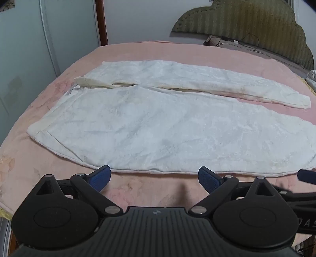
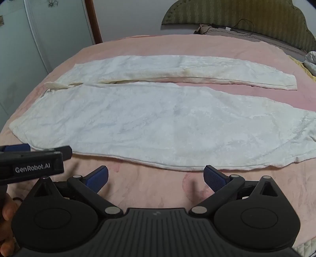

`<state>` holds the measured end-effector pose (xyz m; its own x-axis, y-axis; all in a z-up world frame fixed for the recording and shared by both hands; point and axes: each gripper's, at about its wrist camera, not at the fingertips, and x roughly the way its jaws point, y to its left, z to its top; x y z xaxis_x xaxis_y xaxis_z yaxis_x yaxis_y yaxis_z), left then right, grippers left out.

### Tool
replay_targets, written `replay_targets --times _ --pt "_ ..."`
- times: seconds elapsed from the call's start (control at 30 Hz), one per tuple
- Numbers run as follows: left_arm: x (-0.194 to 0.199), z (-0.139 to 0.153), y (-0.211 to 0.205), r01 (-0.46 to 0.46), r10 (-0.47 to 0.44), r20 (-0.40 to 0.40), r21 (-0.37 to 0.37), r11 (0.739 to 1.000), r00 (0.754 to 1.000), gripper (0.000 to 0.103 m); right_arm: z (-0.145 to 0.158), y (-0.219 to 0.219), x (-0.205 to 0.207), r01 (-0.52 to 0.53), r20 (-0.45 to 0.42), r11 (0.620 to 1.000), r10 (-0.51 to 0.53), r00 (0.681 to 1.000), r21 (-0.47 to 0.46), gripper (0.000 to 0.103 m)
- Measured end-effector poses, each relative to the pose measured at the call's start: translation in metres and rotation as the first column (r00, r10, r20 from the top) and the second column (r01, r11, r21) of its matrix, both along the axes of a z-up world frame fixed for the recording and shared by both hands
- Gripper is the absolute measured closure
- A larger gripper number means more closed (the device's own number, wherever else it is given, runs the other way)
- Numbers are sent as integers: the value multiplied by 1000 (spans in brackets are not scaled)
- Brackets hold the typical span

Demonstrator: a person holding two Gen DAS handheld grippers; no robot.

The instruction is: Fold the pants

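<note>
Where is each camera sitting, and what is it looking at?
Left wrist: sits on the left gripper, looking down at white pants; its open blue fingers show.
Right wrist: sits on the right gripper, same direction; open fingers, the left gripper's side and a hand show.
Both share the pants, pink bed and green headboard.

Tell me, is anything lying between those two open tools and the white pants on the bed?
Nothing visible does. Only bare pink bedspread separates the left tool from the near edge of the white pants, and likewise for the right tool. Both are open and hold nothing. The pants lie flat with nothing on them.
</note>
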<state>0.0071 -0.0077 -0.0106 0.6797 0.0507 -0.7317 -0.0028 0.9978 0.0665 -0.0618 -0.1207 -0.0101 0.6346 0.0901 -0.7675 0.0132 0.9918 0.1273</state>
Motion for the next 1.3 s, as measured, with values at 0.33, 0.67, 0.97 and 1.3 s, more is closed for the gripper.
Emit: replay_targets --times 0.33,0.67,0.97,1.3 --pt "-2 -1 0 10 -10 -4 -2 1000 1000 6 19 -11 -16 34 156 998 -41 987 46 0" --pt "-5 1 -5 55 -55 14 -11 998 998 6 8 -21 -14 124 91 991 -129 988 59 0" --pt "-4 1 -5 43 -43 12 -4 999 999 6 -4 -1 -12 34 15 999 -34 999 19 0" --pt "-3 0 -3 38 -38 11 3 999 999 6 -6 -1 -10 21 -12 999 -20 1000 28 0"
